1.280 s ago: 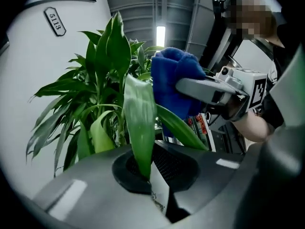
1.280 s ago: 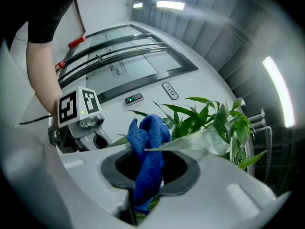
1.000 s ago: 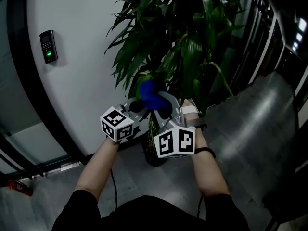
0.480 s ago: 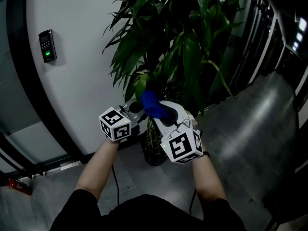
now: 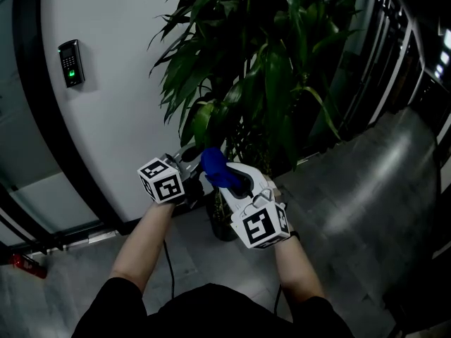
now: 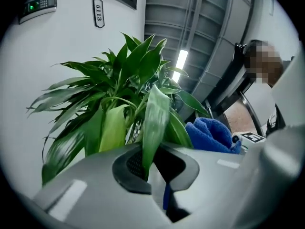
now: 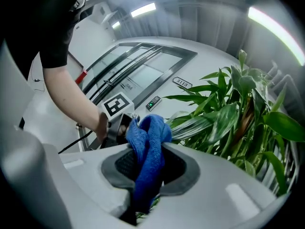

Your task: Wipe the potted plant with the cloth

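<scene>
Cloth (image 7: pixel 148 137), bunched and clamped tight in the right gripper (image 7: pixel 145 185), sits just right of the long leaf (image 6: pixel 156 118) that the left gripper (image 6: pixel 153 171) pinches by its narrow end, the leaf rising lengthwise into the potted plant (image 5: pixel 268 69) ahead of both.

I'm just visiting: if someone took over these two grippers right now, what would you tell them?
Left gripper: jaws shut on a leaf of the potted plant.
Right gripper: jaws shut on the blue cloth, close beside that leaf.
Done: leaf and cloth both gripped; which leaves are wiped cannot be told.
Left: probably rub the cloth along the held leaf, then the others.
</scene>
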### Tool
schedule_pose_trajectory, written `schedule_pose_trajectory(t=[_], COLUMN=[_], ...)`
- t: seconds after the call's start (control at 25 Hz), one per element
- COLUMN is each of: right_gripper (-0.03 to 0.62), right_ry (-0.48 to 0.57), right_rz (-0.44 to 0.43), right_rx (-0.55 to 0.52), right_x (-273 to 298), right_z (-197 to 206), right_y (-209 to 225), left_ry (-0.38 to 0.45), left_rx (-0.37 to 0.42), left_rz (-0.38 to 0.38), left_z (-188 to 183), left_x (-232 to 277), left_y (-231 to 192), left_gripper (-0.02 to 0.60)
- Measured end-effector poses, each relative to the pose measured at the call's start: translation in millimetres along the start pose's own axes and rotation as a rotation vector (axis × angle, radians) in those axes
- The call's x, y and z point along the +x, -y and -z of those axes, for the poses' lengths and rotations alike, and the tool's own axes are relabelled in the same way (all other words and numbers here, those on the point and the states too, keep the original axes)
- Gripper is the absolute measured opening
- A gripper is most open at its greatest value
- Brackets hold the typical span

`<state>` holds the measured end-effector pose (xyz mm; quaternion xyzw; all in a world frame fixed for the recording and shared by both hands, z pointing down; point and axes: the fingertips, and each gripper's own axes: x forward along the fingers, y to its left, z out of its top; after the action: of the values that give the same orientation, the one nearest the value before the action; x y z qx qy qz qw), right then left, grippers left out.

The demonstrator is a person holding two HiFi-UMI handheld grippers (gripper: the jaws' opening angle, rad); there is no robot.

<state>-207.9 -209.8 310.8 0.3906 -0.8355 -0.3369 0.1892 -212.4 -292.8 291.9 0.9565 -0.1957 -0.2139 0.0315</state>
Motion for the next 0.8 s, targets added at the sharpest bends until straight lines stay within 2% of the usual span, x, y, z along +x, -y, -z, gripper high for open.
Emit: schedule_pose_trajectory(t=[0.56,0.8], right_gripper=[0.087,0.087], right_ry=[-0.036,-0.050], right_rz=[-0.048,-0.105], right_rx=[-0.027,-0.010], right_x=[2,5], right_z=[31,47], right_y=[-30,-48], left_ry=[-0.001,-0.006], left_rx=[-0.047,-0.059], left_rz=[-0.049,-0.083], left_z=[11,15], left_x=[-3,-9], left_y=[-12,-18], left_gripper=[0.006,0.006])
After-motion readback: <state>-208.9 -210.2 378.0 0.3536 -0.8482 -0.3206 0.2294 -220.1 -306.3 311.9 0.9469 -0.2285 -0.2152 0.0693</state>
